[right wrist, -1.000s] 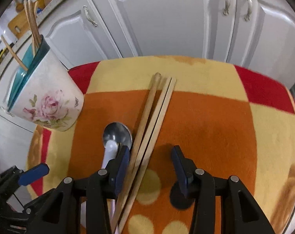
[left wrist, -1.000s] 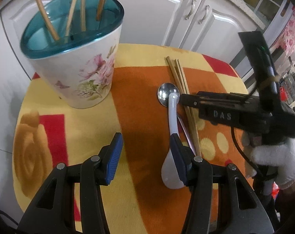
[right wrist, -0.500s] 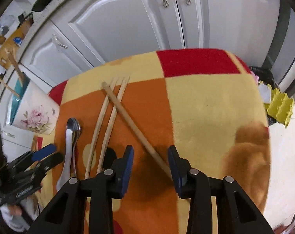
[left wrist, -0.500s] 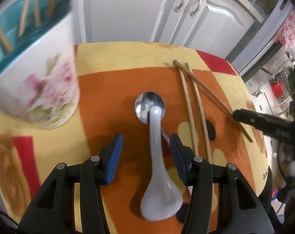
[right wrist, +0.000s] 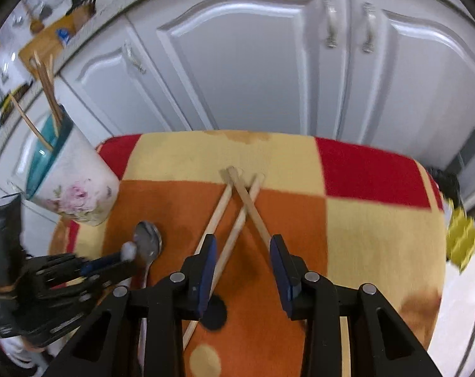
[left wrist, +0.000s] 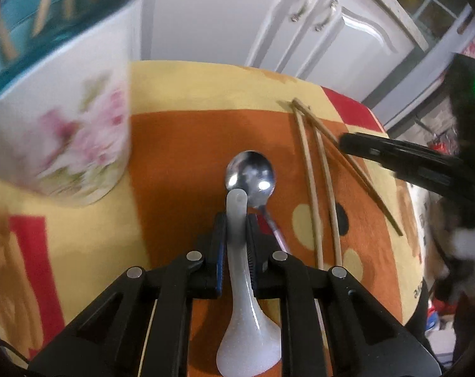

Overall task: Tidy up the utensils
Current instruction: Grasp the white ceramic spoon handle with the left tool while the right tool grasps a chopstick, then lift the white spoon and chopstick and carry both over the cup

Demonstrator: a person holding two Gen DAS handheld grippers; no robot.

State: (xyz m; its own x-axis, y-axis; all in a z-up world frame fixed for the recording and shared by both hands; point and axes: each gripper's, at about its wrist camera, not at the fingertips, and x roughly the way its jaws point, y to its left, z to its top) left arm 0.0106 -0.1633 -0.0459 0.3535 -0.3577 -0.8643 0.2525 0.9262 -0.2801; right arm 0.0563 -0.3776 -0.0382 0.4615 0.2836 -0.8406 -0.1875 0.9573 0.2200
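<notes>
My left gripper (left wrist: 235, 227) is shut on the handle of a white ceramic spoon (left wrist: 242, 314), whose bowl points back toward the camera. A metal spoon (left wrist: 250, 174) lies just beyond it on the mat. Three wooden chopsticks (left wrist: 319, 169) lie to the right, one crossed over the others. My right gripper (right wrist: 242, 262) is open, its jaws astride the crossed chopsticks (right wrist: 237, 216) low over the mat. The floral holder (left wrist: 55, 116) with teal rim, holding several chopsticks, stands at the left; it also shows in the right wrist view (right wrist: 69, 185).
A round stool top with an orange, yellow and red mat (right wrist: 347, 220) carries everything. White cabinet doors (right wrist: 253, 62) stand close behind. The right gripper's body (left wrist: 426, 166) reaches in from the right in the left wrist view. A yellow egg tray (right wrist: 460, 238) lies on the floor at right.
My left gripper has closed on the white spoon's handle. My right gripper has swung left and forward, so its open jaws now straddle the crossed chopsticks.
</notes>
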